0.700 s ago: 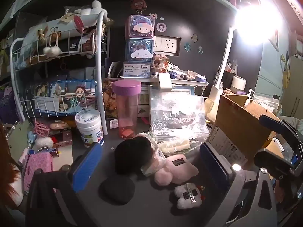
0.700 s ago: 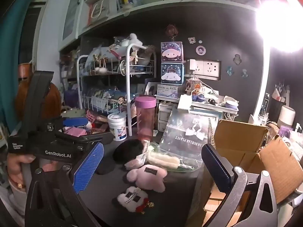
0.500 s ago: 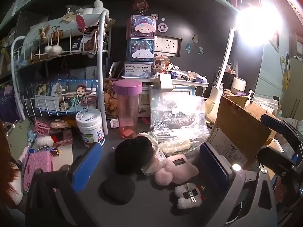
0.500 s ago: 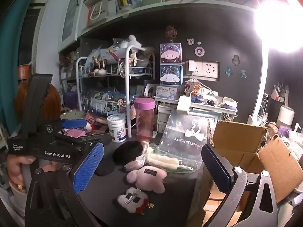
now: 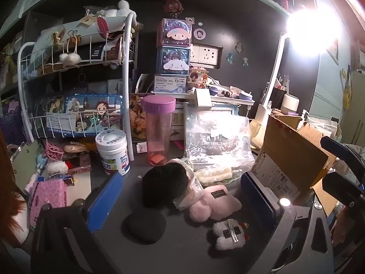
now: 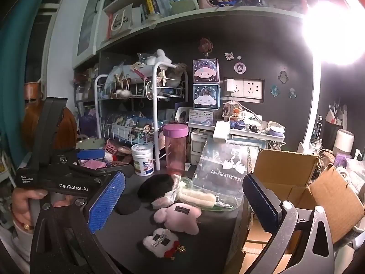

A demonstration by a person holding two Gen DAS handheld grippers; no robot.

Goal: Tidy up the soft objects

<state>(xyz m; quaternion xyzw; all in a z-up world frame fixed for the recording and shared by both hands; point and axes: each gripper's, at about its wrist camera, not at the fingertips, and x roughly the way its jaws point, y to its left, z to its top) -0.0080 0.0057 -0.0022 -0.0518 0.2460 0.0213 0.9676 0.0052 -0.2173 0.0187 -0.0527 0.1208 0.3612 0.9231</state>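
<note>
Although both views have drifted only slightly since the earlier frames, with the right wrist camera tipped a little higher toward the bookshelf, nothing on the dark desk [image 5: 109, 230] has been touched. The left gripper [image 5: 180, 202] is spread wide and empty, and so is the right gripper [image 6: 182, 202]. Seen from the left wrist, the soft things lie between the blue pads: the black plush [image 5: 165, 186] near 12 o'clock, the flat black pad [image 5: 143, 227] at 7 o'clock, the pink plush [image 5: 214, 204] at 3 o'clock and the small white plush [image 5: 229, 235] at 5 o'clock. The open cardboard box [image 6: 296, 182] stands at the right gripper's 3 o'clock, a likely destination. That small shift suggests the task is barely begun, with a first pick probably being lined up.
</note>
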